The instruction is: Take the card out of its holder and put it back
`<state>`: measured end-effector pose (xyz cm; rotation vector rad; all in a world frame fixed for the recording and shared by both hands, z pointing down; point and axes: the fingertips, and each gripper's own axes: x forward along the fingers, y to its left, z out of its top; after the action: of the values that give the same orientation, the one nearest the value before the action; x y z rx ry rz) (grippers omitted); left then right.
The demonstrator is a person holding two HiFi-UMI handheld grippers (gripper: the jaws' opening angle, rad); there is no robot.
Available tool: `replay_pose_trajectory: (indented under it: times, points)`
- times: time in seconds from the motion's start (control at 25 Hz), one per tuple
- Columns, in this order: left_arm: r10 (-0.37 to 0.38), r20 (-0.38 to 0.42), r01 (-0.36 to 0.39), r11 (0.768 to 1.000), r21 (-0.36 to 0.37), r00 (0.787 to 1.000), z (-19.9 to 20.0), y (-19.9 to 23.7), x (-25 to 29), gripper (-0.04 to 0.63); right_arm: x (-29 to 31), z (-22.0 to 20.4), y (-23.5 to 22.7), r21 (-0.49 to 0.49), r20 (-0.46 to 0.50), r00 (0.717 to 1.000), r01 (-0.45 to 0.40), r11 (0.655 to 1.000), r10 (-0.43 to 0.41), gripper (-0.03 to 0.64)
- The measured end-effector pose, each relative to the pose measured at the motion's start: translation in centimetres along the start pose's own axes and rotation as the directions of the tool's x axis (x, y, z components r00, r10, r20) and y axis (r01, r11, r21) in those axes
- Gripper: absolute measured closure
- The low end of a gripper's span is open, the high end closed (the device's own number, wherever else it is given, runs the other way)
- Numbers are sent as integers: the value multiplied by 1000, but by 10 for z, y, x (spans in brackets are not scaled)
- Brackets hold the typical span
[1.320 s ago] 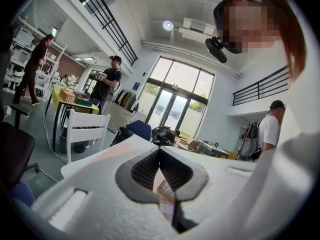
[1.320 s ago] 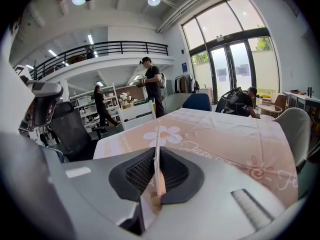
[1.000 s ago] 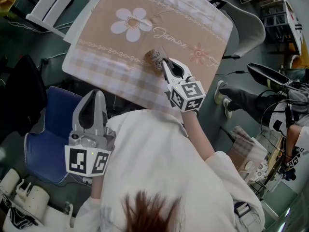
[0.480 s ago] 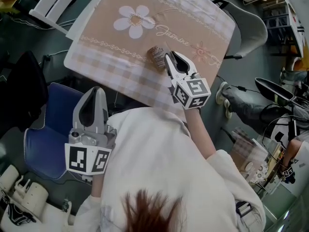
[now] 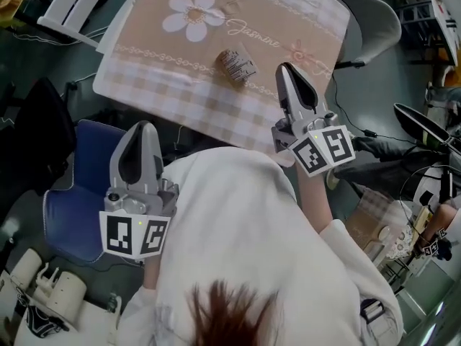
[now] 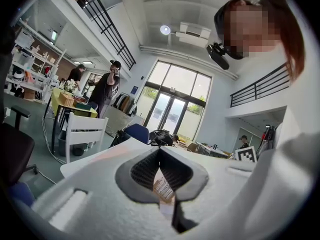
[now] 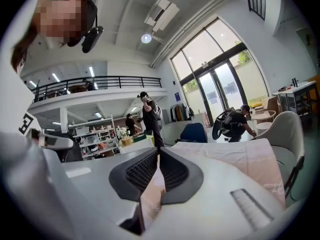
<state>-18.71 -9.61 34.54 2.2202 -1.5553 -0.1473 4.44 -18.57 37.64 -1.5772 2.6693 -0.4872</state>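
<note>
You looked down mostly on a table spread with a beige checked tablecloth (image 5: pixel 166 99) that bore one white flower (image 5: pixel 193 17) and a line of script. Three chairs stood around it. A grey chair (image 5: pixel 378 24) was at the far right corner and a white chair (image 5: pixel 75 2) at the far left. A blue chair (image 5: pixel 79 207) sat against the near left edge. Your own white shirt (image 5: pixel 238 236) filled the bottom of the head view and covered part of the cloth's near edge. You held your left gripper (image 5: pixel 144 127) off the table, above the blue chair, with its tips pointing toward the table edge. Its jaws were clenched together with nothing in them. Your right gripper (image 5: pixel 286 68) hung over the cloth near the right side. Its jaws were closing, with the tips all but meeting and nothing between them. The card holder (image 5: pixel 235 66), a small brown piece with barcode print, lay flat on the cloth just below the script. It was near your right gripper on that gripper's left, and apart from it. I could not tell whether the card sat inside it. By count there were one tablecloth, three chairs, two grippers and one card holder.
</note>
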Motion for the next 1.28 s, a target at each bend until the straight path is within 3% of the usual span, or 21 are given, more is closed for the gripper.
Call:
replay_pose_trajectory:
  times: [0.24,0.48,0.72,1.12,1.28]
  points:
    - [-24,8,24,1000,5,1000,-2,-18,-6,595,-57,27,16,-3,60,998,-11,1000,11,618]
    - [-50,10,50,999,15,999,-10,-42,-13,595,-98,14,38,-73,-5,997,-71,995,70,618]
    - [-69,-1,69,998,14,998,-22,-70,-25,595,-131,12,42,-107,-20,997,-70,992,69,618]
    - [-57,-10,57,998,14,998,-48,-105,-53,595,-169,-8,43,-74,-80,986,-152,986,146,618]
    - [-37,2,37,999,19,999,-55,-105,-60,595,-176,-9,41,-93,-66,988,-147,985,141,618]
